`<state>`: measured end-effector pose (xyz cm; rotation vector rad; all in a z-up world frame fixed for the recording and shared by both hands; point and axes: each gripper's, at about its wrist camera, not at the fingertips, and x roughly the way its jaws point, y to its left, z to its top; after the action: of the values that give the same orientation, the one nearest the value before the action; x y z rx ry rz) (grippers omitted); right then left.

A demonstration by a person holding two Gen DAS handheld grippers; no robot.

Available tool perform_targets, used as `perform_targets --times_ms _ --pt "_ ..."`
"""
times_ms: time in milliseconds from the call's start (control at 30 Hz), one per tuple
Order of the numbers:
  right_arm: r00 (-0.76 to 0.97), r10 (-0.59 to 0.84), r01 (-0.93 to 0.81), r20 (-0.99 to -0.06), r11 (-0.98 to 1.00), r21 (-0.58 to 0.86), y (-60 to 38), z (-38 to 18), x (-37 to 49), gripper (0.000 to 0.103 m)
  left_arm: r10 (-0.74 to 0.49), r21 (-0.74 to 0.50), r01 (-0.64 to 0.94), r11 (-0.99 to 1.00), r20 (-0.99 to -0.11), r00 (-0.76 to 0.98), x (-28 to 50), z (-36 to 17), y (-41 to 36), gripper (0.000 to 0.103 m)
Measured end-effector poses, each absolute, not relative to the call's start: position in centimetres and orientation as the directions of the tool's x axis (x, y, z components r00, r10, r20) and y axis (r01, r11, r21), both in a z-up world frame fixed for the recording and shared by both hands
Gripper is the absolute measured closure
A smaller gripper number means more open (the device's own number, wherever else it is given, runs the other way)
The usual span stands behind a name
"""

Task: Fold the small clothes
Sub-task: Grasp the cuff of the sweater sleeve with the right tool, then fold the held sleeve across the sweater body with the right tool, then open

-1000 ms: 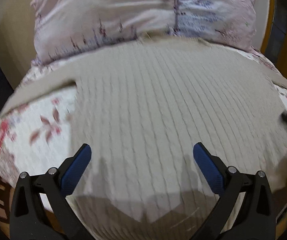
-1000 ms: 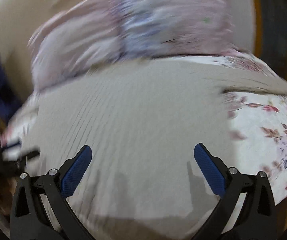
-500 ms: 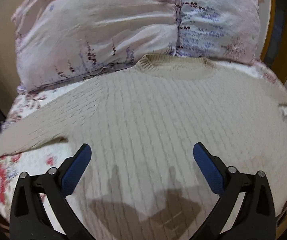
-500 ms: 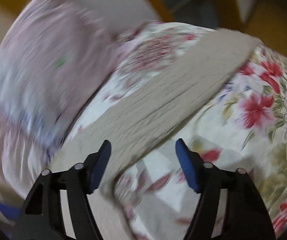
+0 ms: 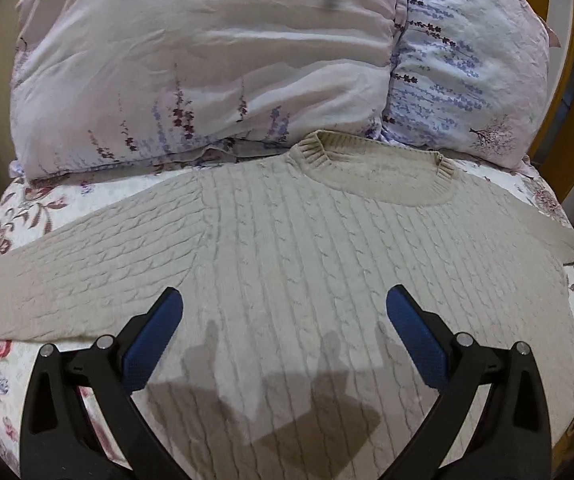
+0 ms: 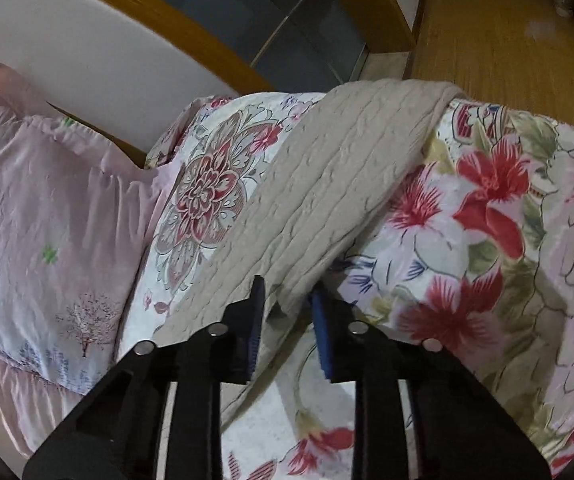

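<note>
Right gripper [image 6: 285, 300]: fingers [image 6: 256, 312] nearly together, just been closing, pinching the lower edge of the sweater's right sleeve [image 6: 327, 184] between the blue ribbed pads. Sleeve fabric bunched into the narrow gap, so gripped rather than merely straddled.

Left gripper [image 5: 285, 312]: fingers [image 5: 155, 340] spread wide, holding nothing, hovering above the sweater [image 5: 307, 264] over its lower body. 2 finger shadows cast on the knit just below.

Sweater spread flat, front up, on the bed [image 5: 27, 208], collar [image 5: 371, 164] toward the pillows [image 5: 207, 64] and touching their lower edge. Left sleeve stretched out to the bed's left side; right sleeve running out to the bed's far edge, cuff draped over it beside the wooden floor [image 6: 507, 32]. Wooden bed frame [image 6: 175, 20] curving behind the pillows.

Open room: bare floral sheet [image 6: 487, 208] on both sides of the right sleeve; strip of sheet clear below the left sleeve.

Textures: sweater beige, cable-knit in vertical ropes, ribbed round collar. Sheet white with large red flowers. Pillowcases pale pink and lilac, thin, creased, sprigged with small purple stems.
</note>
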<state>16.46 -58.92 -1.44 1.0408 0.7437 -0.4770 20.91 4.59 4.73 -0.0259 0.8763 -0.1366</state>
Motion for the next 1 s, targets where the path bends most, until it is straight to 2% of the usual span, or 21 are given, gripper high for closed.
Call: perform_targets --times_ms 133,267,367,433,533,700,833,1000 --pt "0.652 -0.048 0.679 -0.757 0.481 0.554 -58.6 -1.3 16.5 0.09 -0.18 -0.127 0.129 0.983 -0.759 0.625 21.7 4.5 4.6 0.002" --pt "0.649 -0.113 0.661 -0.752 0.574 0.484 -57.5 0.1 17.3 0.093 -0.19 -0.149 0.118 0.982 -0.759 0.622 22.3 4.3 4.8 0.002" --pt "0.687 -0.168 0.605 -0.707 0.672 0.427 -55.3 2.9 18.0 0.093 -0.238 -0.212 0.117 0.97 -0.746 0.622 22.5 4.1 5.4 0.002" --pt "0.729 -0.163 0.539 -0.664 0.736 0.41 -53.4 5.0 18.4 0.093 -0.305 -0.3 0.117 0.947 -0.715 0.63 22.5 3.9 6.1 0.002" --pt "0.796 -0.09 0.396 -0.599 0.825 0.402 -49.2 7.8 19.2 0.093 -0.357 -0.376 0.109 0.92 -0.692 0.627 22.6 3.7 6.7 0.002" --pt "0.814 0.151 0.122 -0.56 0.9 0.419 -40.4 9.1 20.7 0.093 -0.367 -0.363 0.147 0.92 -0.669 0.647 22.3 3.8 6.1 0.002" --pt "0.699 0.328 -0.044 -0.635 0.907 0.419 -32.6 5.7 22.0 0.093 -0.423 -0.398 0.201 0.895 -0.616 0.665 21.7 4.1 5.6 0.002" --pt "0.574 0.362 -0.045 -0.734 0.91 0.413 -29.2 0.7 22.6 0.093 -0.484 -0.448 0.238 0.862 -0.584 0.652 21.5 4.2 5.0 0.002"
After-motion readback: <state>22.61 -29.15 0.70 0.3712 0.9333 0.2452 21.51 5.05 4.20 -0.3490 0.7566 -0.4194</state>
